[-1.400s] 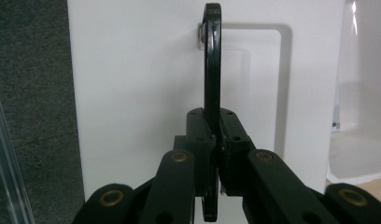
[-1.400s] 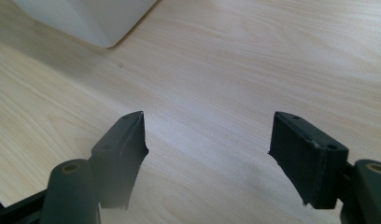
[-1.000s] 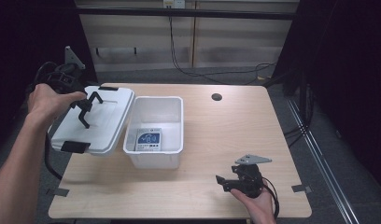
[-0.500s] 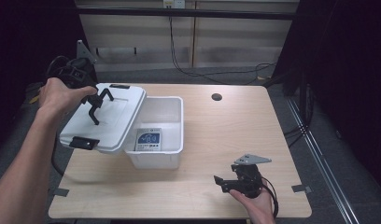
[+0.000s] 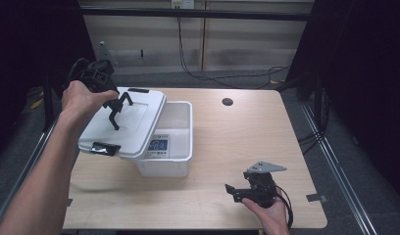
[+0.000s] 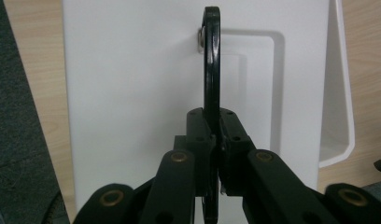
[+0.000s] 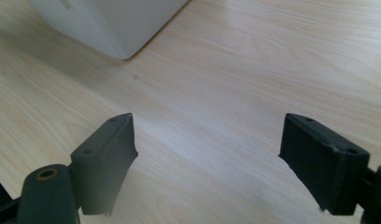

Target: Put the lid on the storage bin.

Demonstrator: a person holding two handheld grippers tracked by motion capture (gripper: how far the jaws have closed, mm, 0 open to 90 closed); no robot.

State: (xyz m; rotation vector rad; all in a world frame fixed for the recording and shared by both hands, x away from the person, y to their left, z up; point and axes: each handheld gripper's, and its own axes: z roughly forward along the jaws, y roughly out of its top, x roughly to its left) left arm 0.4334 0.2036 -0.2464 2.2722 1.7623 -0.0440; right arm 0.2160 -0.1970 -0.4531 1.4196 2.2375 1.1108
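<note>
Light wooden table [image 5: 247, 147] | open white plastic box [image 5: 168, 147] at centre-left | white rectangular plastic lid [image 5: 134, 122] tilted over box's 9 o'clock rim | left gripper [image 5: 115, 110] pinching lid's black handle [image 6: 211, 60] | right gripper [image 5: 231, 191] at table's 5 o'clock, jaws spread, empty.

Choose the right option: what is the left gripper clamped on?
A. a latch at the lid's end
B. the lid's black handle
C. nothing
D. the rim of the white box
B: in the left gripper view, the left gripper has its jaws pinched on the black handle of the white lid.
</note>
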